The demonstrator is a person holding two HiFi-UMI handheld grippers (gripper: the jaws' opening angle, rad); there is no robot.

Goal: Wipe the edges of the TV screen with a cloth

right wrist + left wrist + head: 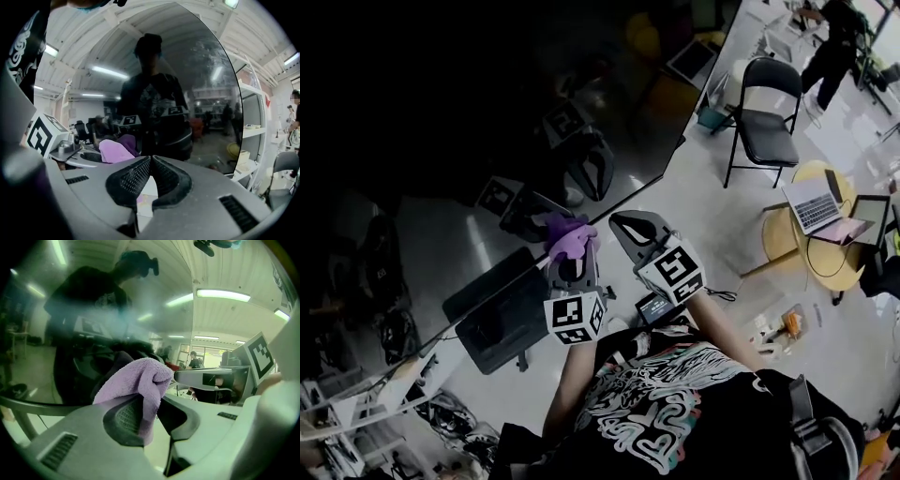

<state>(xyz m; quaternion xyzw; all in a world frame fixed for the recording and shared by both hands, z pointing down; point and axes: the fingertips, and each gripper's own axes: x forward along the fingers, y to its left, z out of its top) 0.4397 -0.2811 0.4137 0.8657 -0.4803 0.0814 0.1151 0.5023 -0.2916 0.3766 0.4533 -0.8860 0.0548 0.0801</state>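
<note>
Head view: dim at left, dark TV screen (469, 112) swallowing detail; floor (712, 216) at right bright
Light source: ceiling tubes (222, 295), mirrored as pale streaks in the glass
Gripper views: fisheye bend, black corners, green cast in the left one

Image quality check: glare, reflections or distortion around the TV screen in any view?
Head view: underexposed, TV screen nearly black with faint reflections. Left gripper view: fisheye, green cast, ceiling lights reflected in the screen; cloth sharp. Right gripper view: fisheye, black vignette, person reflected as a dark silhouette.
</note>
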